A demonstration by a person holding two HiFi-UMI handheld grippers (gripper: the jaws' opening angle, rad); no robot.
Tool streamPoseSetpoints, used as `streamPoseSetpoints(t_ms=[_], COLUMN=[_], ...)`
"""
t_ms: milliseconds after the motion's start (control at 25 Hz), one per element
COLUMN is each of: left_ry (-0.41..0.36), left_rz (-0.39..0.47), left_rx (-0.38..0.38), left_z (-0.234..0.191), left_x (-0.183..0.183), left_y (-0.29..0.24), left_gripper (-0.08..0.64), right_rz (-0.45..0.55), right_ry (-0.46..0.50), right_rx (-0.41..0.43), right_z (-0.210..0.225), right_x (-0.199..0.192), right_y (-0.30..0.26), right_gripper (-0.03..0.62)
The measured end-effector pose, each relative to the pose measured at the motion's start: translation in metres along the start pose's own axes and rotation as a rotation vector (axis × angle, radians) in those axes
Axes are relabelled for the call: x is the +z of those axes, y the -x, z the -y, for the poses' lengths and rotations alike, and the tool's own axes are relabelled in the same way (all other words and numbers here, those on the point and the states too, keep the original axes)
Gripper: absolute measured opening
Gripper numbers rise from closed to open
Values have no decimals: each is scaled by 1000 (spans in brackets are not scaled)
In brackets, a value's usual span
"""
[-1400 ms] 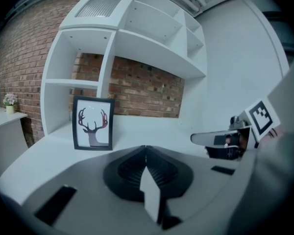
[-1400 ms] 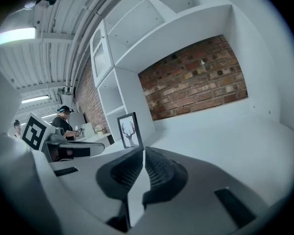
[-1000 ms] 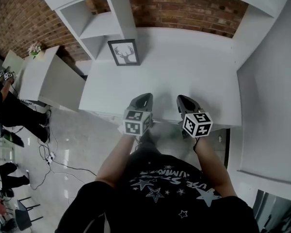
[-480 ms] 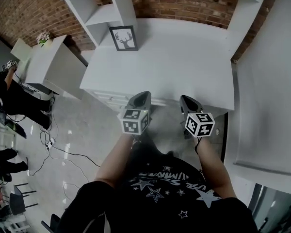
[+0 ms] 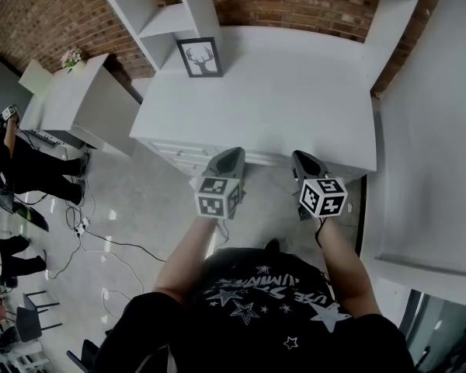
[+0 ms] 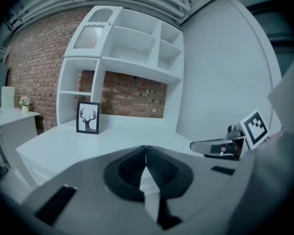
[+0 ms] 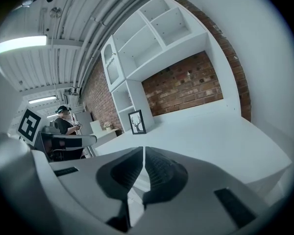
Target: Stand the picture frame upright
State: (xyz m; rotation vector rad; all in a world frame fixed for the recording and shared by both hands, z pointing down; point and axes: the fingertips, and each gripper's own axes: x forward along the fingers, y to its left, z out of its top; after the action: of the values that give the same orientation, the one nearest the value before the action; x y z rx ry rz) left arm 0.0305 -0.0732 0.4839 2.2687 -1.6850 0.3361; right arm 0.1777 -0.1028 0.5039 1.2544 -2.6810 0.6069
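- The picture frame (image 5: 199,57) is seen upright, upper left on the surface (image 5: 295,92).
- Left gripper (image 5: 231,157) and right gripper (image 5: 301,161) are held clenched, empty, well away: no grasp seems needed.

The left gripper (image 5: 231,157) and the right gripper (image 5: 304,160) are pulling back off the white desk (image 5: 295,92). A second ago their tips were lying over its near edge in the lower middle of the head view; now they are hanging just in front of that edge, above the grey floor (image 5: 140,208). The desk is sliding toward the top of the frame, and the picture frame (image 5: 199,57) is riding up with it in the upper left. More floor is showing at the lower left. Over the last half second the shift is getting much smaller.
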Motion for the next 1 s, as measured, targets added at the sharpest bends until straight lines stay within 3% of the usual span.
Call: streamPoseSetpoints(t_ms=[640, 1000], left_ry=[26, 14], left_rz=[-36, -3], left_rx=[-80, -125], left_z=[-26, -22], left_x=[-39, -49], left_y=[96, 136], left_gripper=[18, 19], right_rz=[-7, 7], right_ry=[-23, -14], right_rx=[-118, -157], right_z=[-73, -110], right_x=[-27, -43], right_y=[34, 58], right_gripper=[25, 21])
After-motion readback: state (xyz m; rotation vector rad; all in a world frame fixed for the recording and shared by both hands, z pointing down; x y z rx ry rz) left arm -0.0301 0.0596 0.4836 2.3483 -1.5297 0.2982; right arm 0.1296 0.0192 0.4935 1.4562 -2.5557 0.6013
